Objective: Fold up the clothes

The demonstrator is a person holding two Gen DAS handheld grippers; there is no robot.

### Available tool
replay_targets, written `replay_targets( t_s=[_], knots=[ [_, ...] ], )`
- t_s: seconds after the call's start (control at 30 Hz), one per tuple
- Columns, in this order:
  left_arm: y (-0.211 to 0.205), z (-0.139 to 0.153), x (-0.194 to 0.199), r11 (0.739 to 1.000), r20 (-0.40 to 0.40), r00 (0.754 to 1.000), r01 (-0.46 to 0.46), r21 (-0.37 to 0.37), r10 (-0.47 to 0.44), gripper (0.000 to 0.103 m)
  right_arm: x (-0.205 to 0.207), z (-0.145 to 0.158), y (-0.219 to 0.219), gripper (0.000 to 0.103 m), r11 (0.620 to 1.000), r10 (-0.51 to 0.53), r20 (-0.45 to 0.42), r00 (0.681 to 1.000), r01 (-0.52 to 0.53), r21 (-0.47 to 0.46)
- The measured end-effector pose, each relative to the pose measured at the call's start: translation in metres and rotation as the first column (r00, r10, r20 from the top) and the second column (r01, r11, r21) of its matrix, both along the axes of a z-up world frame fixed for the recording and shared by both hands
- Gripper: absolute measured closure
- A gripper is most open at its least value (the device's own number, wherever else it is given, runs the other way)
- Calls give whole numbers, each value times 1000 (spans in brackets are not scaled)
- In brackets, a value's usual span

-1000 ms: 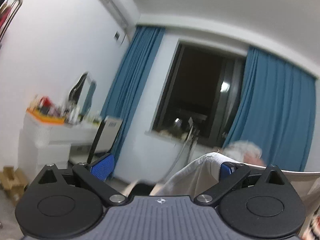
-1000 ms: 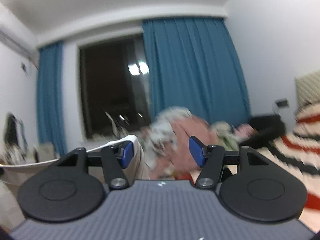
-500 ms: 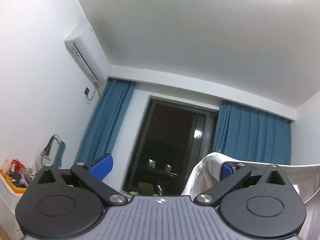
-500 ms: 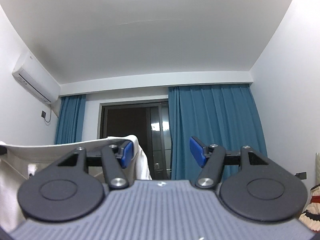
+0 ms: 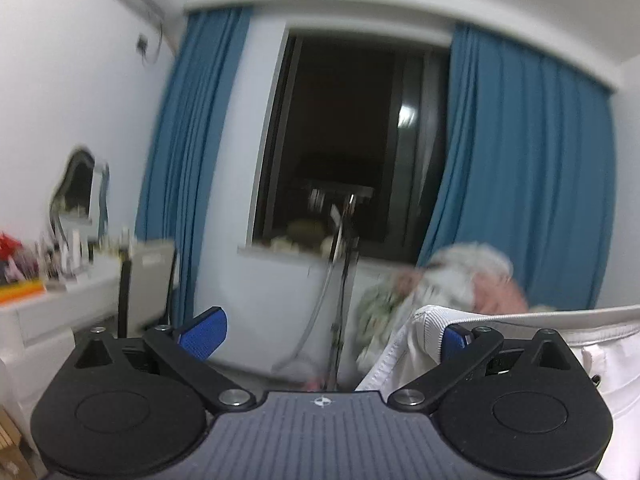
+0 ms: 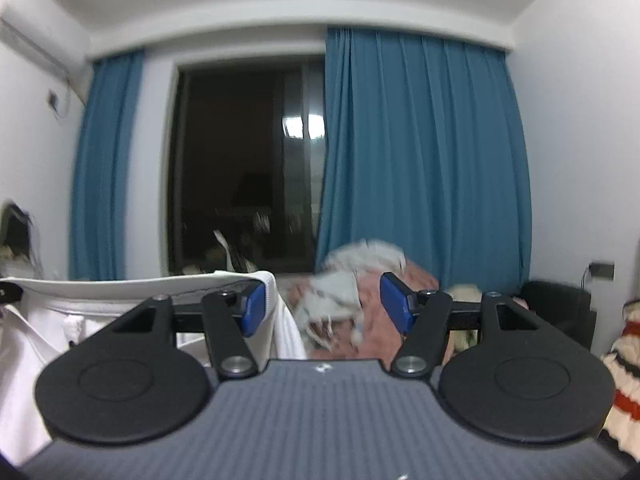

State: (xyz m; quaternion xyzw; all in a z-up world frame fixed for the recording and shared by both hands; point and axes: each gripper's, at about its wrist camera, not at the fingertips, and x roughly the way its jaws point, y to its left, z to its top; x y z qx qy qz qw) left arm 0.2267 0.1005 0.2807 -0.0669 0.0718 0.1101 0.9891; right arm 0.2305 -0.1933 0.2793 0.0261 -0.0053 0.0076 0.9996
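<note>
A white garment (image 5: pixel 600 344) with a ribbed band hangs stretched between my two grippers, held up in the air. In the left wrist view the left gripper (image 5: pixel 328 338) stands wide open, and the band is hooked over its right blue finger (image 5: pixel 454 338). Seen from the right wrist, the same garment (image 6: pixel 100 292) wraps over the left blue finger (image 6: pixel 252 312) of the right gripper (image 6: pixel 322 312), whose jaws are also wide apart. Nothing lies between either pair of fingers. The lower part of the garment is hidden below the frames.
A pile of pink and grey clothes (image 6: pixel 360 280) lies ahead beneath blue curtains (image 6: pixel 420 160) and a dark window. A white vanity desk (image 5: pixel 60 292) and chair (image 5: pixel 148 276) stand left. A striped blanket (image 6: pixel 624 360) and black armchair (image 6: pixel 556 304) sit right.
Both grippers swung up toward the ceiling half a second ago and have tipped back down to face the window. The white garment stayed hooked on the same fingers throughout.
</note>
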Motion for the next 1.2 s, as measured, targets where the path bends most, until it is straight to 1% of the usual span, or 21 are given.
replay_targets(
  t_s=[0.1,0.2,0.27,0.33,0.37,0.43,0.5,0.53,0.6,0.67,0.7,0.73,0.77,0.8,0.87,0.9,0.93,1.0,1.07,1.13,1.2],
  knots=[
    [3,-59,99,999,-85,996,23,43,-19,0,88,-50,4,41,999,-37,-85,996,40,30],
    [9,-129,192,999,-171,984,51,10,-49,0,178,-115,9,41,997,-58,-186,981,65,35],
    [16,-183,252,998,-251,966,57,-12,-58,0,235,-161,13,41,997,-64,-277,959,72,19],
    [26,-240,302,996,-333,939,67,-53,-81,0,284,-209,18,42,998,-65,-365,929,70,-1],
    [31,-265,325,994,-383,918,86,-64,-104,0,305,-234,17,42,998,-66,-406,911,69,-6],
    [41,-313,372,988,-486,860,133,-82,-156,0,344,-264,22,42,998,-66,-490,869,69,-12],
    [45,-350,402,983,-581,793,168,-80,-183,0,374,-293,24,42,998,-65,-589,805,61,-26],
    [46,-363,413,977,-623,755,192,-88,-204,0,387,-303,27,42,999,-52,-639,768,40,-33],
    [46,-368,427,965,-671,704,253,-70,-233,0,410,-316,39,42,998,-10,-731,682,-38,-49],
    [48,-365,437,951,-714,651,303,-66,-257,0,424,-319,52,42,982,-5,-793,610,-146,-118],
    [51,-361,440,944,-736,617,318,-91,-279,0,429,-317,58,42,969,-4,-812,583,-198,-147],
    [54,-356,445,932,-757,572,336,-134,-315,0,431,-315,63,42,958,4,-830,558,-239,-156],
    [54,-348,445,923,-766,547,353,-154,-338,1,432,-311,66,42,950,16,-847,532,-271,-153],
    [51,-338,441,921,-763,550,361,-149,-339,1,433,-306,68,42,945,31,-861,507,-296,-140],
    [49,-319,432,913,-742,569,381,-145,-355,0,434,-294,67,34,944,100,-883,459,-325,-62],
    [47,-309,424,907,-732,572,394,-149,-369,0,433,-287,67,29,942,138,-885,444,-334,-21],
    [43,-301,413,906,-722,584,399,-141,-370,0,427,-280,68,29,942,163,-878,450,-335,4],
    [37,-289,390,908,-700,616,402,-115,-361,0,415,-269,70,29,947,164,-859,485,-320,0],
    [31,-276,367,911,-677,646,404,-89,-353,0,400,-260,70,29,958,151,-830,537,-288,-11],
    [26,-263,343,912,-652,676,404,-63,-344,0,377,-251,69,29,966,157,-794,587,-258,1],
    [9,-247,307,928,-617,727,372,-12,-299,0,347,-243,67,29,971,163,-760,630,-237,12]
  ],
)
